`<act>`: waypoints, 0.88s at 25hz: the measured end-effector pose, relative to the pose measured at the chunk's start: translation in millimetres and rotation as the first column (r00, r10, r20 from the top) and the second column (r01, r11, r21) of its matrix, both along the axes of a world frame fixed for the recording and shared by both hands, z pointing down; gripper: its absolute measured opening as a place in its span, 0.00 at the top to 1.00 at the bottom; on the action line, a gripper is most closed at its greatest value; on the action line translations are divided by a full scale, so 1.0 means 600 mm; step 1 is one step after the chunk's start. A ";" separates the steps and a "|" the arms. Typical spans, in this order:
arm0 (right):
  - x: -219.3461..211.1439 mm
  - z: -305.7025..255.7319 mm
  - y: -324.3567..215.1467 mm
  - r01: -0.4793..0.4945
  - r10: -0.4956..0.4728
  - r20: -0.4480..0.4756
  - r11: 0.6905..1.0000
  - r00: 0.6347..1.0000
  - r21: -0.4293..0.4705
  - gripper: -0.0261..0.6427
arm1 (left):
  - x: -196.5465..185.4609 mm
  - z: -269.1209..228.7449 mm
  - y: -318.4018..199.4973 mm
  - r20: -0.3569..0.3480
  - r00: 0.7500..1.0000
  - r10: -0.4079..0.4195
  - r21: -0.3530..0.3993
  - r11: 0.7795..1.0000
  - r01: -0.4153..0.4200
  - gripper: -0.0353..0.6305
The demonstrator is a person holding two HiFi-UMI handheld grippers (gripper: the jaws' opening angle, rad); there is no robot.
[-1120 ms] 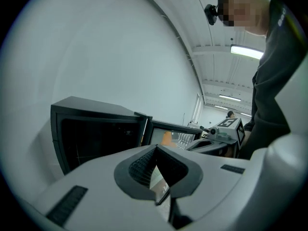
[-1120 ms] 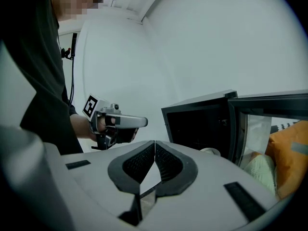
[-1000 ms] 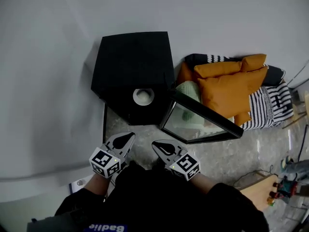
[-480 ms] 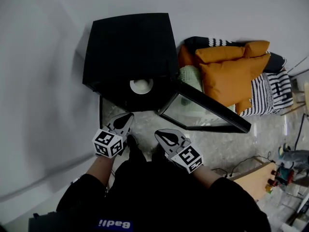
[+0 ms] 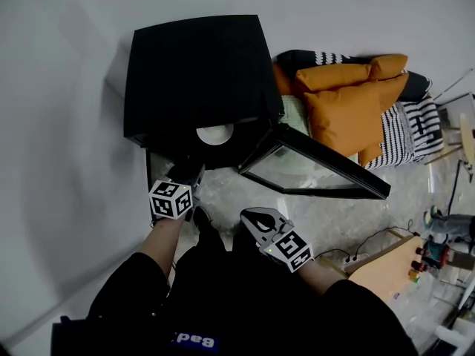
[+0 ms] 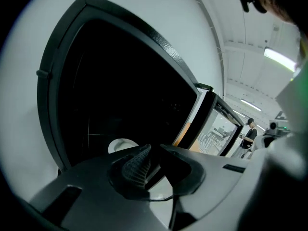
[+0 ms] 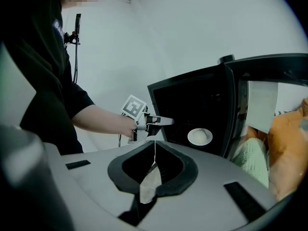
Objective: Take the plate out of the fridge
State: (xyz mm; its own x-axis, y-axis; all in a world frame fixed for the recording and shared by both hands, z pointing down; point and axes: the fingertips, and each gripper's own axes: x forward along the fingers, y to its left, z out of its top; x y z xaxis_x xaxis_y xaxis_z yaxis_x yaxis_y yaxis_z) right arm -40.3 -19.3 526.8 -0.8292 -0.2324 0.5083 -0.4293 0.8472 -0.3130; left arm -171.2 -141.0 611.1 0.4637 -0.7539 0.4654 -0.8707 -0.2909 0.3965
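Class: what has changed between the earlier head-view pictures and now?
The left gripper has moved forward to the open front of the black mini fridge, towards the round white plate inside; its jaws have just been opening, nothing between them. The right gripper stays shut and empty; plate and glass door are unmoved.

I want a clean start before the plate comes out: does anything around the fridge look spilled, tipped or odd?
Nothing looks spilled or damaged. The plate lies flat inside the fridge, whose door stands wide open. The only oddity is the cushions heaped right beside the fridge, just behind that door.
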 end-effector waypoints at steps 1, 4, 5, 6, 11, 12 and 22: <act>0.002 0.003 0.000 -0.004 0.004 -0.007 1.000 1.000 -0.003 0.94 | -0.002 0.008 -0.008 -0.007 1.000 -0.006 -0.006 1.000 0.006 0.88; 0.014 0.014 0.004 -0.021 0.021 -0.026 1.000 0.999 -0.015 0.94 | -0.008 0.036 -0.026 -0.034 0.999 -0.037 -0.034 0.999 0.035 0.82; 0.019 0.018 0.006 -0.032 0.031 -0.030 0.999 0.999 -0.021 0.94 | -0.011 0.047 -0.032 -0.043 0.998 -0.052 -0.047 0.998 0.050 0.80; 0.022 0.022 0.007 -0.042 0.041 -0.032 0.999 0.999 -0.028 0.94 | -0.014 0.057 -0.038 -0.050 0.997 -0.067 -0.058 0.996 0.064 0.79; 0.037 0.055 0.022 -0.050 0.047 -0.051 0.997 0.998 -0.060 0.94 | -0.029 0.108 -0.083 -0.106 0.983 -0.153 -0.085 0.986 0.144 0.74; 0.042 0.063 0.026 -0.050 0.046 -0.055 0.996 0.997 -0.070 0.94 | -0.034 0.119 -0.092 -0.136 0.973 -0.186 -0.095 0.980 0.174 0.74; 0.074 0.111 0.053 -0.069 0.060 -0.064 0.986 0.996 -0.150 0.94 | -0.063 0.218 -0.134 -0.132 0.941 -0.310 -0.179 0.942 0.285 0.73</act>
State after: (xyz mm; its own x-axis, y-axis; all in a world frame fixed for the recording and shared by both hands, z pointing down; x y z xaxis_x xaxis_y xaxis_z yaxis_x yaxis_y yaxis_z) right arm 4.2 12.5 593.6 -0.7824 -0.2009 0.5895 -0.5031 0.7618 -0.4081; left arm -209.2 -221.2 742.0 0.3049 -0.7930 0.5274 -0.8317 0.0481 0.5531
